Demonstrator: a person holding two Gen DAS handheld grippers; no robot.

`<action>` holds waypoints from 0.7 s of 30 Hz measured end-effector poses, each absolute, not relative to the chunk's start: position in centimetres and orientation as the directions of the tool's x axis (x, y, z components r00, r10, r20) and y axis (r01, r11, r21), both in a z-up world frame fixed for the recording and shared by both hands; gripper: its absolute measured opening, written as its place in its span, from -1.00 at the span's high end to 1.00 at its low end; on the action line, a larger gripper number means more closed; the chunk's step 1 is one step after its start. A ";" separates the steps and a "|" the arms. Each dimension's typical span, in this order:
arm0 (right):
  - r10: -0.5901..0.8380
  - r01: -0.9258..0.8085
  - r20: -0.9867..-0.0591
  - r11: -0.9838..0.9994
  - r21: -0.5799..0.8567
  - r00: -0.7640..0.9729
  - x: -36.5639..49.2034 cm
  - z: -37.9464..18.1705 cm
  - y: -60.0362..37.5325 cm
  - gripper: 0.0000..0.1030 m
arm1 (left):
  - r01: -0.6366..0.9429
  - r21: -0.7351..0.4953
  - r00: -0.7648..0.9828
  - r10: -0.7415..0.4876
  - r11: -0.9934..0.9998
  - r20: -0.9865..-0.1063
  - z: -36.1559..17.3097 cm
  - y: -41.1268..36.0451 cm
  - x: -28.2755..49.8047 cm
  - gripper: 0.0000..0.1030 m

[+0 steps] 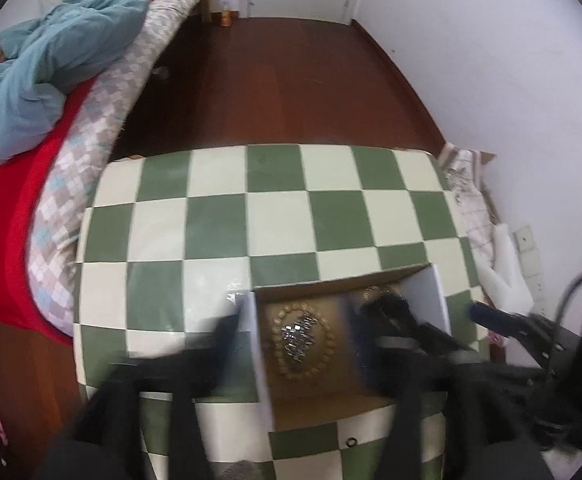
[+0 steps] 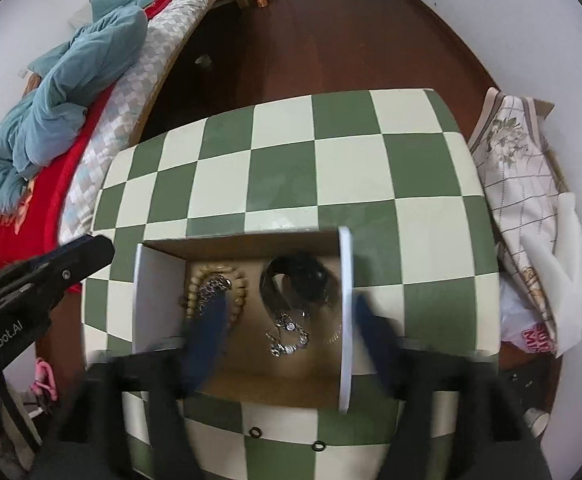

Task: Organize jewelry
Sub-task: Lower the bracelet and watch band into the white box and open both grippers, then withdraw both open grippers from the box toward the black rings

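An open cardboard box (image 2: 243,244) with white side walls sits on a green-and-cream checkered table (image 2: 283,168). Inside lie a tan bead bracelet (image 2: 237,280) with a silver chain (image 2: 215,286) on it, a black band (image 2: 299,272) and a silver crystal chain (image 2: 289,334). My right gripper (image 2: 291,320) is open and empty, its blue fingers straddling the box's right half. In the left wrist view the box (image 1: 331,280) holds the bead bracelet (image 1: 303,344) and silver chain (image 1: 297,332). My left gripper (image 1: 311,320) is open and empty over the box.
A bed with a red cover (image 2: 51,184) and blue blanket (image 2: 63,92) lies left of the table. Patterned fabric and white foam (image 2: 531,200) sit to the right by the wall. Dark wood floor (image 2: 331,40) lies beyond. Two small rings (image 2: 255,433) lie on the table's near edge.
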State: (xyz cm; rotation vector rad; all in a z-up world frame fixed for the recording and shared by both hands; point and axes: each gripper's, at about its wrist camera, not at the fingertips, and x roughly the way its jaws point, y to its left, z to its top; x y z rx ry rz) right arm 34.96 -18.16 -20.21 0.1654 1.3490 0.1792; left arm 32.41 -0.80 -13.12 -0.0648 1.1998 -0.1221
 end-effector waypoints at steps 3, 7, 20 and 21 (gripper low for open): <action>0.184 -0.056 -0.959 0.983 0.176 0.215 34.0 -19.6 -18.0 -0.62 | 0.029 -0.085 0.415 -0.089 0.996 -0.905 -12.5 0.0 31.6 -0.76; 0.097 -0.090 -0.975 0.993 0.081 0.197 32.3 -20.0 -17.7 -0.99 | -0.007 0.024 0.469 0.024 1.000 -0.883 -12.3 0.6 30.2 -1.00; 0.045 -0.072 -0.963 0.997 0.027 0.267 27.8 -20.1 -17.4 -1.00 | -0.087 0.118 0.534 0.146 0.989 -0.833 -12.9 1.5 24.0 -1.00; 0.046 -0.069 -0.960 0.997 0.028 0.275 27.5 -19.8 -17.5 -1.00 | -0.091 0.116 0.537 0.146 0.989 -0.831 -12.7 1.5 23.6 -1.00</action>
